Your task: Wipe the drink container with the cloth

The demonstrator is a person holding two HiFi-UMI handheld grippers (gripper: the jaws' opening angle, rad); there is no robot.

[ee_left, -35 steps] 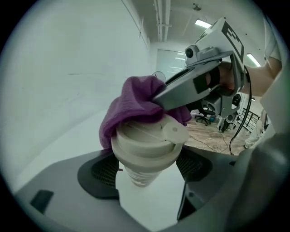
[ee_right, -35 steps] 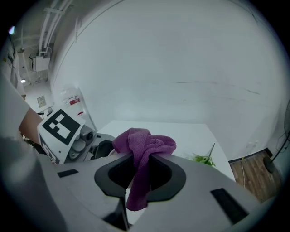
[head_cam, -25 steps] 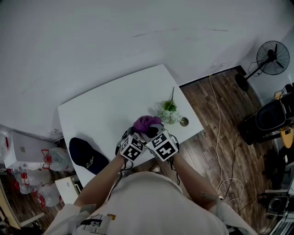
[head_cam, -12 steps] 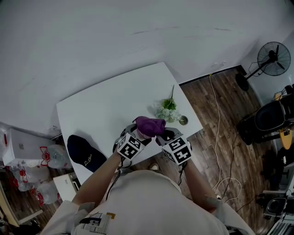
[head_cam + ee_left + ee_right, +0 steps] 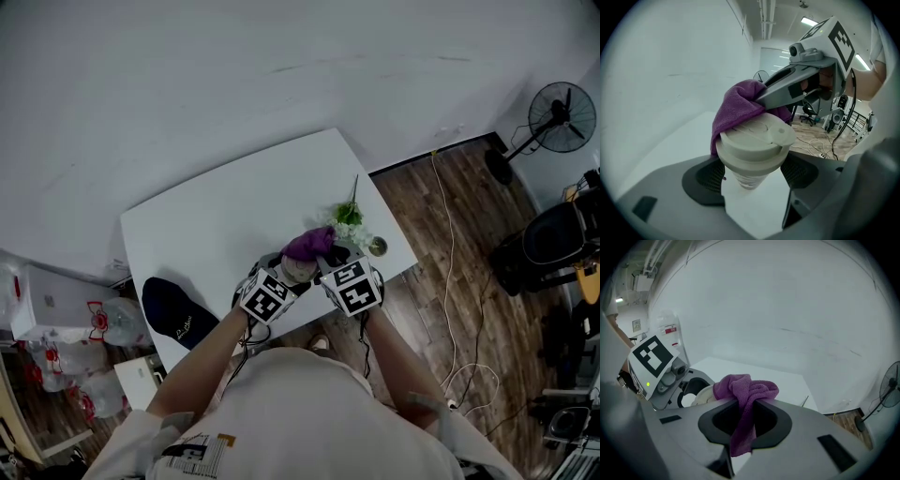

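A beige lidded drink cup (image 5: 754,150) stands between the jaws of my left gripper (image 5: 754,176), which is shut on its body below the lid. In the head view the cup (image 5: 298,270) shows just above that gripper (image 5: 281,281). My right gripper (image 5: 746,420) is shut on a purple cloth (image 5: 743,399). The cloth (image 5: 738,105) drapes over the far edge of the lid and lies against the cup's top. From above, the right gripper (image 5: 336,258) is right of the cup with the cloth (image 5: 309,245) bunched at its tips.
The white table (image 5: 216,216) carries a dark cap (image 5: 178,317) at its near left, a sprig of white flowers (image 5: 349,225) and a small round tin (image 5: 377,247) near the right edge. Beyond the table are wood floor, a cable and a standing fan (image 5: 561,117).
My right gripper swung out to the right with the cloth and has come back in against the cup's right side. The left gripper and the cup stayed put.
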